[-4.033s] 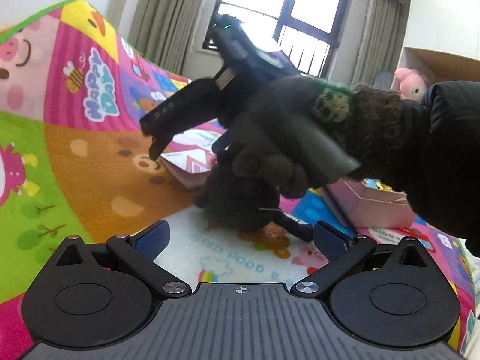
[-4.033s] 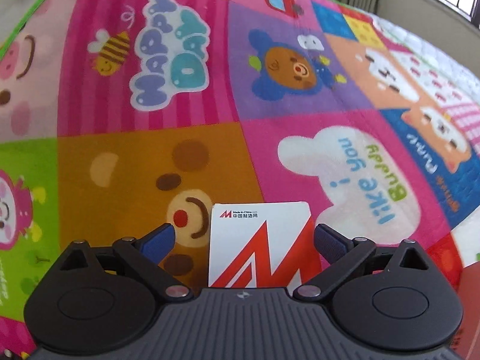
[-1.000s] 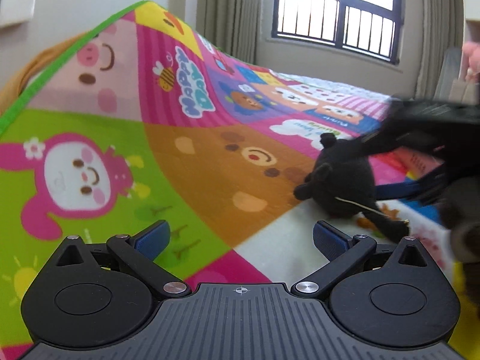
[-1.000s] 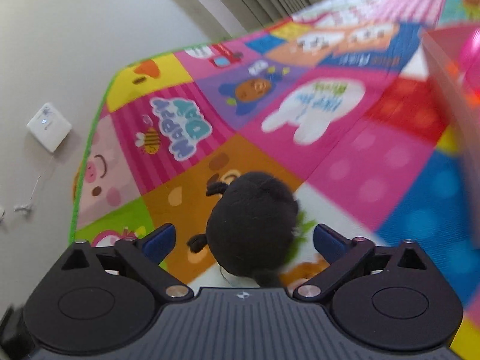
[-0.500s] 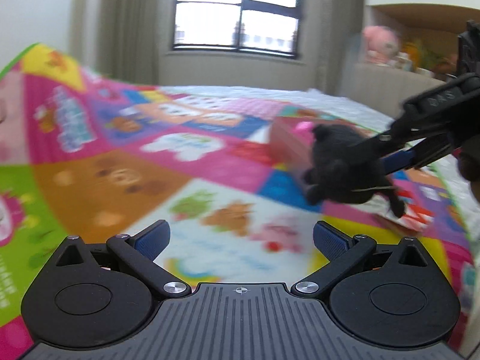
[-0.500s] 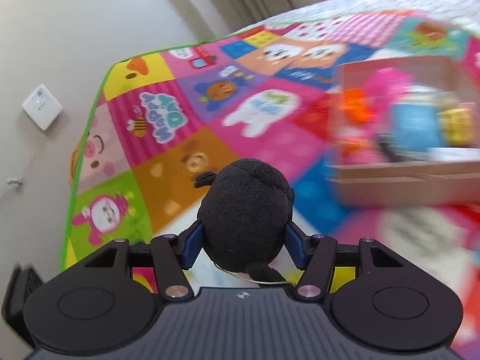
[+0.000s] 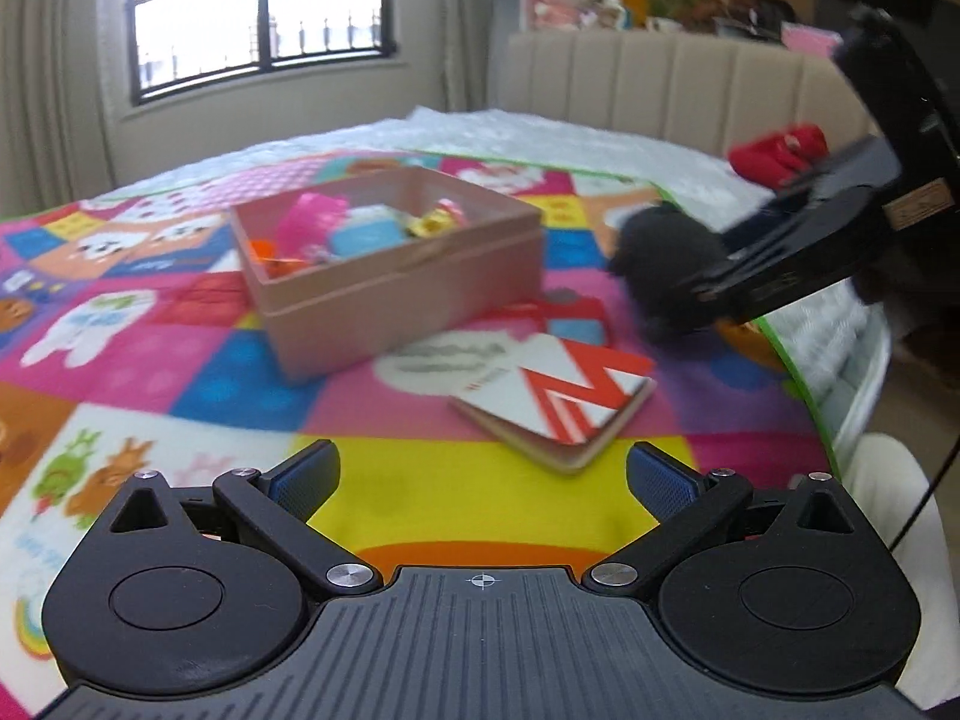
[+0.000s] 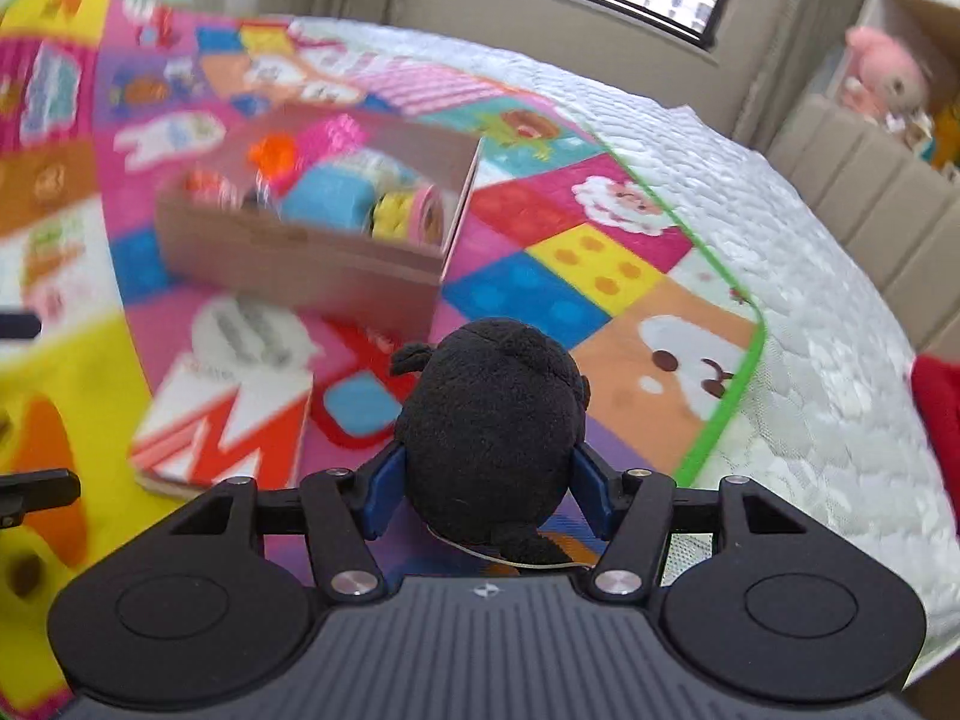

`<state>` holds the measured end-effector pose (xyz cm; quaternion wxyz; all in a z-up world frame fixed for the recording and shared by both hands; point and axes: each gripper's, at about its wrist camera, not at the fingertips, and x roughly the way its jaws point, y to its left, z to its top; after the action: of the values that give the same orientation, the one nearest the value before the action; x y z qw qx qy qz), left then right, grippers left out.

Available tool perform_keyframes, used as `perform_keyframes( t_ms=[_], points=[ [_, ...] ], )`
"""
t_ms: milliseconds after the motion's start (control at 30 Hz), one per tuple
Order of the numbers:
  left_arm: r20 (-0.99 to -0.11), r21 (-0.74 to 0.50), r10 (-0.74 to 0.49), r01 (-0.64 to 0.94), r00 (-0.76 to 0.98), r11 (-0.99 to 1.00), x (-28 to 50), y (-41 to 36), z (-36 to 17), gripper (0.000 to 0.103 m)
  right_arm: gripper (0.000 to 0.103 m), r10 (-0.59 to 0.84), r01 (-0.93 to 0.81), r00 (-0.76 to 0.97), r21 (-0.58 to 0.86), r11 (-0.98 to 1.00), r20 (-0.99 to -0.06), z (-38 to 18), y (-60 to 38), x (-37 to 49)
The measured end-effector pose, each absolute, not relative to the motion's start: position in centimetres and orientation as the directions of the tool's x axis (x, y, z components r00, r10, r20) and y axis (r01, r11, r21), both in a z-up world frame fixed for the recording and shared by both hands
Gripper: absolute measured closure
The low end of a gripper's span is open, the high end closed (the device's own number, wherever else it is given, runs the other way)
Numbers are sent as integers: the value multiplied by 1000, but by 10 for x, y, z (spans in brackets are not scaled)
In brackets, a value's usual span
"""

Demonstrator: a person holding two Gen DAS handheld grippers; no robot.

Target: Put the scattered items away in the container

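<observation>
A black plush toy point(image 8: 489, 420) sits between the blue pads of my right gripper point(image 8: 487, 489), which press on its sides while the jaws are opening slightly. In the left wrist view the same toy point(image 7: 660, 264) hangs above the mat, right of the pink box point(image 7: 384, 300). The box point(image 8: 300, 264) holds several colourful toys. A white notebook with a red M point(image 7: 558, 402) lies on the mat in front of the box. My left gripper point(image 7: 483, 471) is open and empty, low over the yellow patch short of the notebook.
The patchwork play mat point(image 7: 150, 360) covers a white quilted bed, and its green edge point(image 8: 720, 432) runs close on the right. A red plush point(image 7: 777, 156) lies on the quilt near the beige headboard point(image 7: 660, 84). More stuffed toys sit on a shelf behind.
My right gripper closed on the black plush, lifted it off the mat and carried it toward the pink box. My left gripper swung round from the mat's far side to face the box and notebook.
</observation>
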<state>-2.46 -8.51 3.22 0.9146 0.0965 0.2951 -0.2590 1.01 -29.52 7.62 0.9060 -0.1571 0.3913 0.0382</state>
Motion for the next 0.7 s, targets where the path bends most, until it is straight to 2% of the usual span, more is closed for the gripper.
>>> perform_keyframes(
  t_ms=[133, 200, 267, 333, 400, 467, 533, 600, 633, 700],
  points=[
    [-623, 64, -380, 528, 684, 847, -24, -96, 24, 0, 33, 0, -218, 750, -246, 945, -662, 67, -282, 11],
    [-630, 77, -352, 506, 692, 859, -23, -95, 22, 0, 32, 6, -201, 800, -259, 945, -600, 71, -280, 7],
    [-628, 82, -323, 473, 708, 877, -23, -90, 20, 0, 25, 9, -170, 860, -268, 948, -511, 82, -278, -7],
    [-622, 84, -296, 438, 725, 895, -22, -86, 18, 0, 22, 89, -196, 889, -197, 961, -449, 93, -280, -22],
    [-620, 77, -273, 402, 736, 912, -23, -79, 18, 0, 22, 214, -276, 871, -80, 958, -443, 98, -281, -31],
    [-625, 60, -269, 388, 733, 920, -23, -74, 16, 0, 28, 321, -346, 820, 36, 938, -475, 94, -277, -30],
    [-624, 58, -266, 383, 735, 922, -26, -69, 17, 0, 51, 335, -337, 790, 93, 937, -514, 81, -274, -20],
    [-618, 55, -268, 380, 739, 923, -31, -63, 19, 0, 62, 277, -260, 793, 109, 959, -543, 64, -274, -8],
    [-616, 48, -273, 381, 739, 923, -32, -60, 20, 0, 66, 240, -218, 800, 107, 970, -549, 56, -275, -4],
    [-610, 30, -285, 381, 740, 924, -35, -54, 22, 0, 66, 204, -155, 795, 133, 979, -571, 40, -278, 3]
  ],
)
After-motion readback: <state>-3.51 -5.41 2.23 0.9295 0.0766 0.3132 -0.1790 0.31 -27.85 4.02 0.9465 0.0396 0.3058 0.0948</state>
